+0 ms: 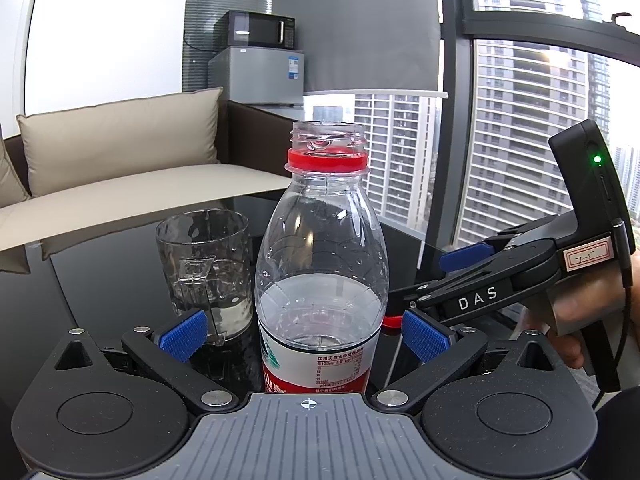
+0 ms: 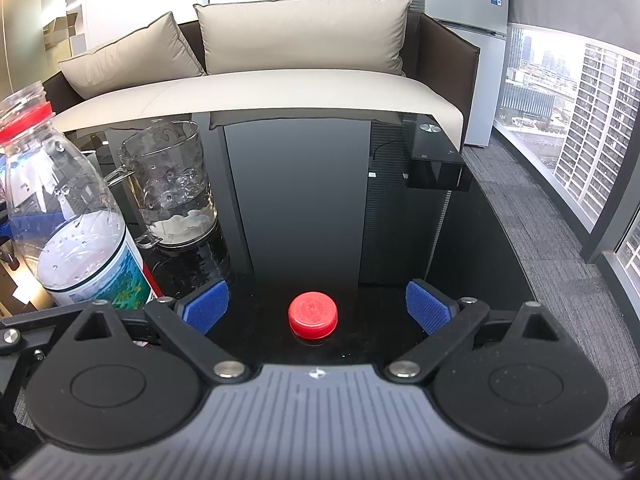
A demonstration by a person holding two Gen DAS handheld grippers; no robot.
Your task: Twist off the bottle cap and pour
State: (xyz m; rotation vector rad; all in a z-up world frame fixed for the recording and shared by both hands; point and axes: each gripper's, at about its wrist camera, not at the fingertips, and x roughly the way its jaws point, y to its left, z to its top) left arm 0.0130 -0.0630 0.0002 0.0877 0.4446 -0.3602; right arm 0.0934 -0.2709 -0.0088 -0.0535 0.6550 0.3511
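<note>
A clear water bottle (image 1: 322, 240) with a red neck ring stands upright and uncapped on the black glass table (image 2: 304, 200), about a third full. My left gripper (image 1: 304, 336) is open, its blue pads (image 1: 184, 334) on either side of the bottle's lower body with small gaps. The red cap (image 2: 313, 315) lies flat on the table between the blue pads (image 2: 428, 306) of my open right gripper (image 2: 318, 308). A hand holds that right gripper (image 1: 432, 280) just right of the bottle. A glass mug (image 1: 204, 268) with a little water stands behind the bottle to the left.
A beige sofa (image 2: 280, 92) with cushions runs along the table's far side. A small fridge (image 1: 256, 76) with a microwave (image 1: 260, 30) on top stands in the corner. Floor-to-ceiling windows (image 1: 520, 120) are at the right, beyond the table's right edge (image 2: 500, 240).
</note>
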